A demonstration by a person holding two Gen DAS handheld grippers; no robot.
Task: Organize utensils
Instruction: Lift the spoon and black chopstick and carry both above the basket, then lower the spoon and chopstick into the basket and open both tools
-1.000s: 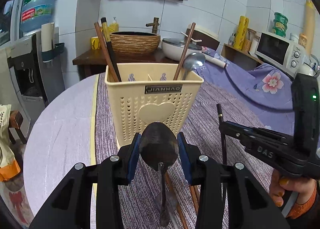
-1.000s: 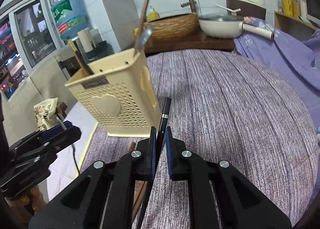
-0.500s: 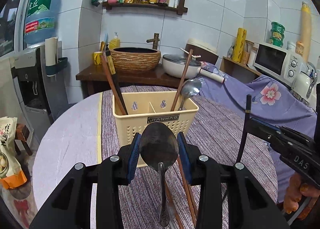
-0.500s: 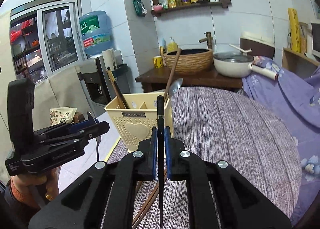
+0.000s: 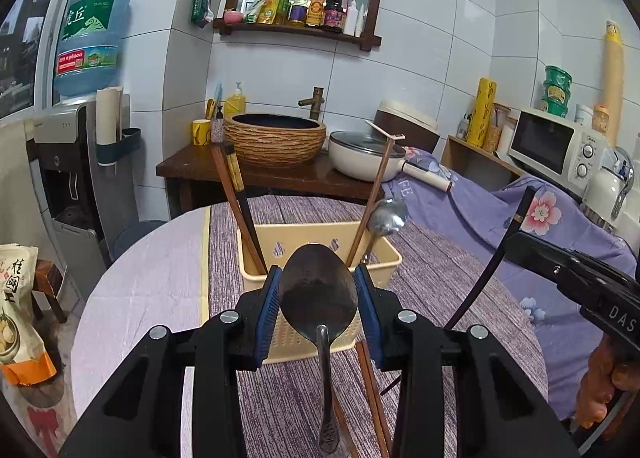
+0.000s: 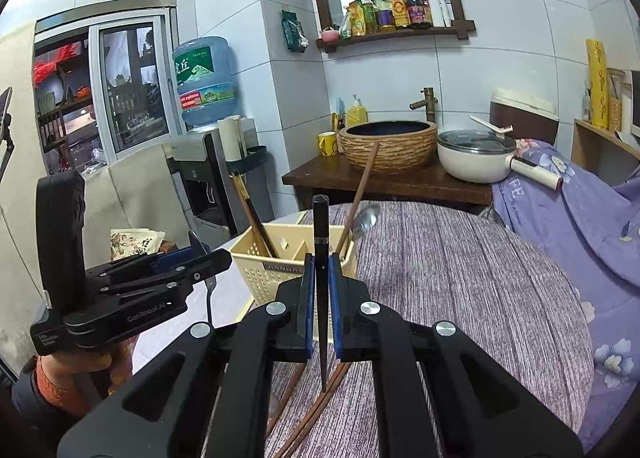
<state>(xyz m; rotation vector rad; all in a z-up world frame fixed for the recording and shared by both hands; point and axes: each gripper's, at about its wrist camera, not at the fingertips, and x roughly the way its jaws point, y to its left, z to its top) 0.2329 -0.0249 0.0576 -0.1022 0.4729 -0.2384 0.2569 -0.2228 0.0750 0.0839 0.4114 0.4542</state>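
Note:
My left gripper [image 5: 318,298] is shut on a metal spoon [image 5: 318,294], bowl up and handle hanging down, held above the table in front of the cream utensil basket [image 5: 384,258]. My right gripper [image 6: 319,290] is shut on a black chopstick [image 6: 320,234], held upright above the table, just before the basket [image 6: 256,274]. The basket holds brown and black chopsticks [image 5: 236,198] at its left, and a brown chopstick [image 5: 374,198] with a spoon [image 5: 386,218] at its right. Loose brown chopsticks [image 6: 316,410] lie on the mat below the grippers.
The basket stands on a striped purple mat [image 6: 460,278] over a round table [image 5: 140,298]. Behind are a wooden counter with a woven basin [image 5: 276,138] and a white pot [image 5: 360,154]. A purple floral cloth [image 5: 560,226] covers the right side. A water dispenser [image 5: 72,162] stands left.
Both grippers have risen and tilted up with their utensils; the basket now sits lower and farther in both views. The black chopstick has swung from slanted to upright.

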